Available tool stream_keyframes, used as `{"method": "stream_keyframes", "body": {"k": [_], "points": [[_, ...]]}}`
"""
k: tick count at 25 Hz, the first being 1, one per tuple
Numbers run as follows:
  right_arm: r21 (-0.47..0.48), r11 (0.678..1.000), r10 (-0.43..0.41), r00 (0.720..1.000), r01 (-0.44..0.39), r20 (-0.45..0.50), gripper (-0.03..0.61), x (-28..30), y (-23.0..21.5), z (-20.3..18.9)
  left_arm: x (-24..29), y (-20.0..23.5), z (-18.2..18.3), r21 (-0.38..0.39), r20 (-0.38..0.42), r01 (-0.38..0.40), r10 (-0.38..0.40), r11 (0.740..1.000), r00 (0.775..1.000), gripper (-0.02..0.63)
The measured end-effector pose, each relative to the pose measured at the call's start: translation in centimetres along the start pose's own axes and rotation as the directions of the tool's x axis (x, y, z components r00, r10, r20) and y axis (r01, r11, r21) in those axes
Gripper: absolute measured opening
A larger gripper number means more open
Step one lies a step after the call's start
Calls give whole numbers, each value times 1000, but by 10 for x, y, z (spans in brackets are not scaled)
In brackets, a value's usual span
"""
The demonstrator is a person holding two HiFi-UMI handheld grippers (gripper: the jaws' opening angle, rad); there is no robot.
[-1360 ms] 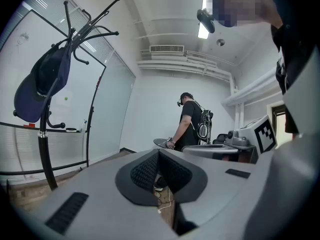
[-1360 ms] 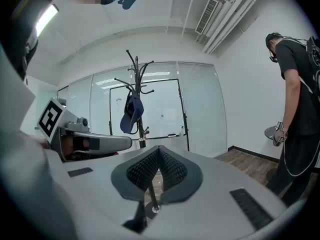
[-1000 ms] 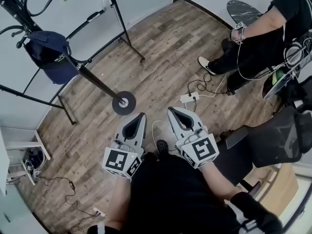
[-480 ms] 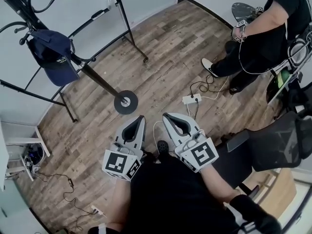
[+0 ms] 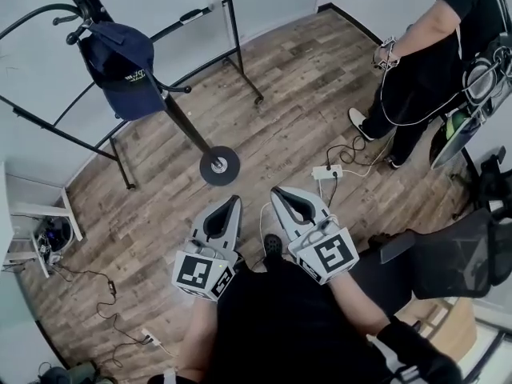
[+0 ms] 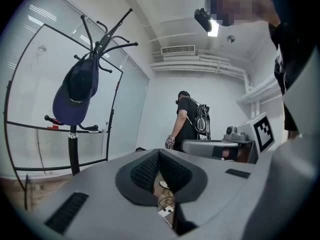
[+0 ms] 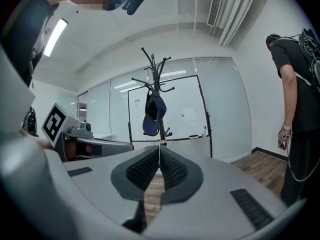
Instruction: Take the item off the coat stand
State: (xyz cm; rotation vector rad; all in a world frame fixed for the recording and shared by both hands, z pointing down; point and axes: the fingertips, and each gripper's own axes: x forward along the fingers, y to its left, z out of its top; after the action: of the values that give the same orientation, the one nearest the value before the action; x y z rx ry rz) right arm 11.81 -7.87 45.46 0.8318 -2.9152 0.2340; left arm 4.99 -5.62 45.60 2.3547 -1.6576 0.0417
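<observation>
Grey-shelled and held low, close in front of the person's body, the left gripper [image 5: 234,203] and the right gripper [image 5: 277,192] both point out over the wooden floor [image 5: 288,78]. Each gripper view shows its fingers pressed together with nothing between them: the left's ribbed pads [image 6: 146,171] meet along one thin seam, and so do the right's. Neither gripper touches anything.

Just beyond the tips, a white power strip [image 5: 328,171] lies on the floor with its cables. A little farther out is the round base [image 5: 219,166] of the coat stand [image 5: 186,124], whose dark pole rises toward the upper left of the head view. The task's item, a navy cap [image 5: 124,66], hangs high on that pole from one of its curved hooks, well apart from both grippers. In the right gripper view it sits straight ahead above the closed tips. In the left gripper view it is off to the left.

Behind the stand are a black-framed whiteboard and the glass wall. Far right, another person [image 5: 424,62] in dark clothes stands by.

By my reading the task has barely begun: the cap is not yet touched. Closing the distance, opening a gripper, taking hold and lifting the cap off its hook all remain.
</observation>
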Motion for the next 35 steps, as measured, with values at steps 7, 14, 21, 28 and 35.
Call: {"method": "stream_keyframes", "body": {"k": [7,14,21,28,35], "points": [[-4,1000,30,1000,-30,10,31,48,25,15,-19,50,17,6,14,-23,23,1000,1000,14],[-22,998,52,999,-51,6,31,97,61,27,-37,102,29,6,39,-23,23,1000,999,14],[-29,998,51,999,-51,11,31,126,85,39,-46,143,46,-10,100,-18,19,1000,995,14],[-44,999,-4,1000,4,-3,31,153,88,44,-40,178,66,2,125,5,-5,1000,992,15],[-72,995,-73,997,73,9,31,167,90,55,-35,216,94,19,148,8,-11,1000,989,15]]}}
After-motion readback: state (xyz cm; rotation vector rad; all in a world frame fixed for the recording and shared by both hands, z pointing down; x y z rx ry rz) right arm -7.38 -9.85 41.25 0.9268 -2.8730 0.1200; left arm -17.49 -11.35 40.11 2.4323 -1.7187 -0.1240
